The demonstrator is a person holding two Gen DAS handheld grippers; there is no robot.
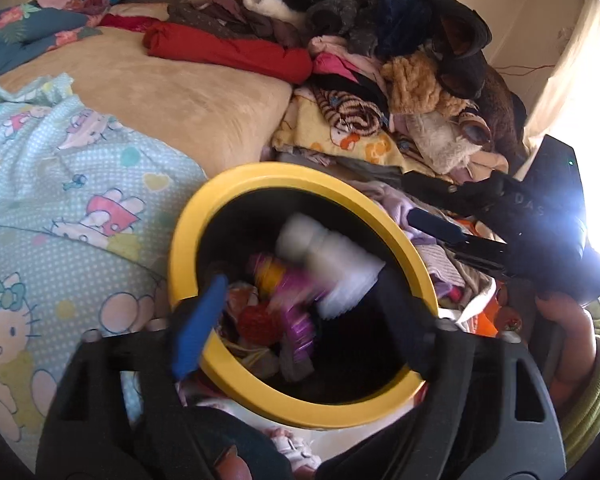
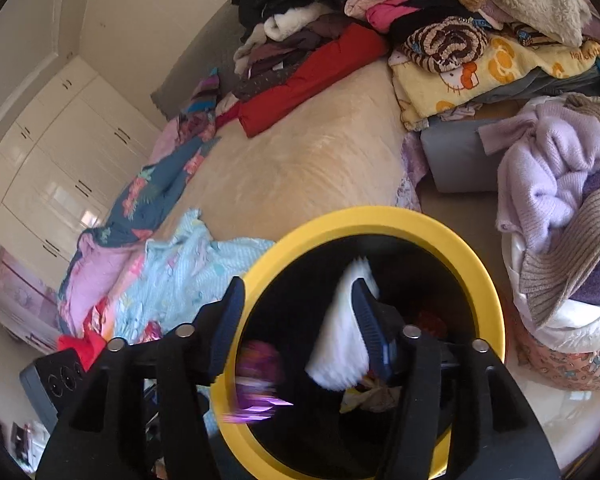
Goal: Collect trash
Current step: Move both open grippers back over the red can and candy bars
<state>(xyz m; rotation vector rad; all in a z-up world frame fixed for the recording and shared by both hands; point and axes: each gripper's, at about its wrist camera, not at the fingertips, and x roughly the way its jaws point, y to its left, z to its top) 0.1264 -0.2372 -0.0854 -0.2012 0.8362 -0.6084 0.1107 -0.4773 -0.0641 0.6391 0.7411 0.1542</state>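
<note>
A black bin with a yellow rim [image 1: 276, 172] stands by the bed, with wrappers and scraps inside. My left gripper [image 1: 300, 324] hangs open over its mouth. Between and beyond its fingers a blurred white crumpled piece [image 1: 332, 264] and a blurred purple wrapper [image 1: 296, 312] are inside the bin's mouth, gripped by neither pad. My right gripper [image 2: 300, 320] is also open above the yellow rim [image 2: 380, 220]. The white piece [image 2: 340, 352] lies against its right finger only, and the purple wrapper [image 2: 256, 380] is blurred lower left. The right gripper [image 1: 440, 236] shows at the bin's right in the left wrist view.
A bed with a beige blanket [image 1: 172, 96] and a pale blue cartoon sheet [image 1: 60, 200] lies behind the bin. Piled clothes [image 1: 380, 60] crowd the far right. A lavender sweater on a heaped basket [image 2: 552, 184] stands right of the bin. White wardrobes [image 2: 60, 160] line the left wall.
</note>
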